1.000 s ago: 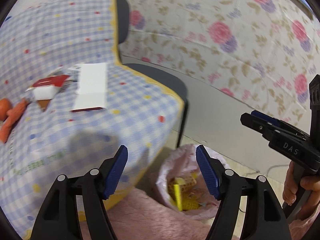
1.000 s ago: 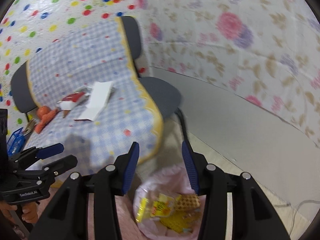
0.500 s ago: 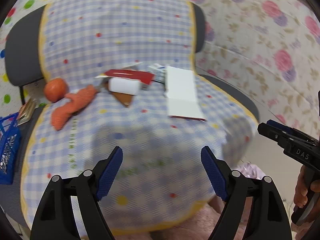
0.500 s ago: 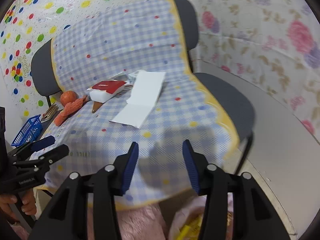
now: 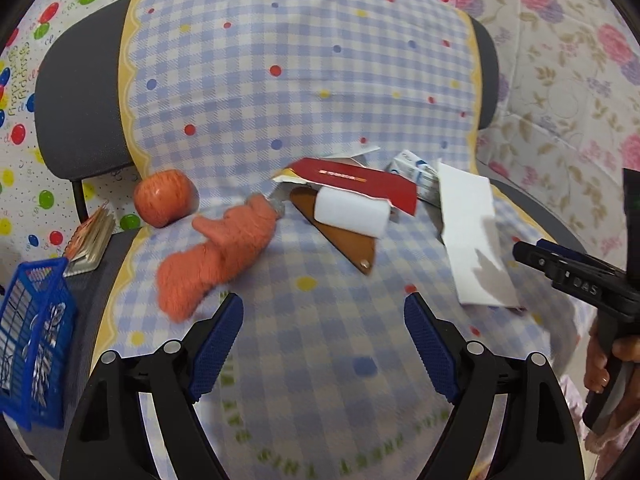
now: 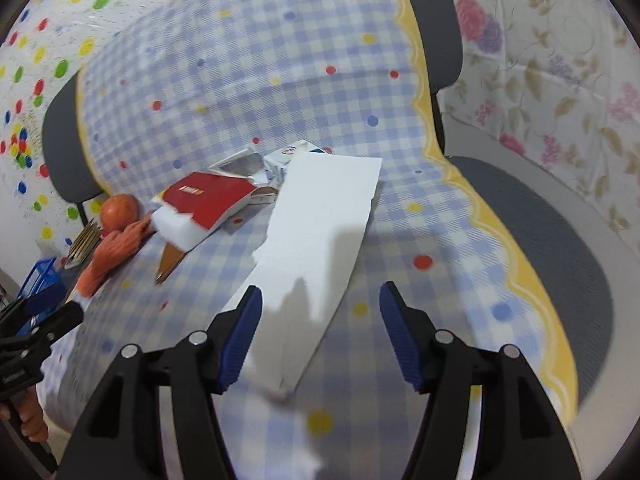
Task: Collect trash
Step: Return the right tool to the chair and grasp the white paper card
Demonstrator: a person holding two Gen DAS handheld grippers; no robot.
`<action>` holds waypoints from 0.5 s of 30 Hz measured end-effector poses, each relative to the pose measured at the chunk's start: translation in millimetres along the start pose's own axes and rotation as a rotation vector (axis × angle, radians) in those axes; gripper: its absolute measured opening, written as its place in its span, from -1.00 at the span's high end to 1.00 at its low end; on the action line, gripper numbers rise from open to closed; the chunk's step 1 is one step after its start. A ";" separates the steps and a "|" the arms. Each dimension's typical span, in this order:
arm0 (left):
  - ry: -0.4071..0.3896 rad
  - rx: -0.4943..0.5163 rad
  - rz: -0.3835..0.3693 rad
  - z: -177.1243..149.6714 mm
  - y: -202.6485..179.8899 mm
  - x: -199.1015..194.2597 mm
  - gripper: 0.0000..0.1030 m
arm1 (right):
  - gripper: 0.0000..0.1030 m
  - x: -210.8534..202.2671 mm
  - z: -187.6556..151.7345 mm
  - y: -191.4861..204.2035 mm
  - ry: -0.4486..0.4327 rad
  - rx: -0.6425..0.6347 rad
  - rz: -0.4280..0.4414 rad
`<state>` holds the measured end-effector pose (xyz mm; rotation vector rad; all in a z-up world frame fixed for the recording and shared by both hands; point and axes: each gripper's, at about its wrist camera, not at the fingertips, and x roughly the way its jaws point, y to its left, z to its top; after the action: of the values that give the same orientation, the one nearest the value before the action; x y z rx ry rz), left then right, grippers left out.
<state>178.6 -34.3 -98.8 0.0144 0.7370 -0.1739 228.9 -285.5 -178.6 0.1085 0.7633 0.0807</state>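
Left gripper (image 5: 324, 320) above checked cloth (image 5: 300, 92), jaws opening, nothing between. Ahead: red-and-white carton (image 5: 352, 196), brown leather piece (image 5: 344, 236), white paper sheet (image 5: 472, 232), orange glove (image 5: 216, 252), orange ball (image 5: 164, 198). Blue basket (image 5: 32, 340) far left. Right gripper (image 5: 576, 276) at right edge.

Bright, even indoor light fills both fisheye views, which bend strongly and go black at the corners. Motion blur smears the checkered cloth (image 5: 304, 92) nearest the lens, and a soft shadow falls across the white paper (image 6: 320, 232).
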 end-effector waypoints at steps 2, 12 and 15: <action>0.006 0.000 0.003 5.0 0.8 8.6 -0.60 | -0.18 15.7 7.4 -7.9 0.014 0.026 0.011; 0.049 -0.021 -0.001 9.8 3.0 35.9 -0.60 | -0.18 72.5 42.8 -33.1 0.109 0.162 0.112; 0.049 -0.030 -0.001 8.8 5.6 34.2 -0.60 | 0.27 71.2 43.4 -35.3 0.107 0.190 0.165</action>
<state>210.2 -34.6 -115.4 -0.0097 0.7882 -0.1636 311.4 -315.5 -200.7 0.3504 0.8668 0.1715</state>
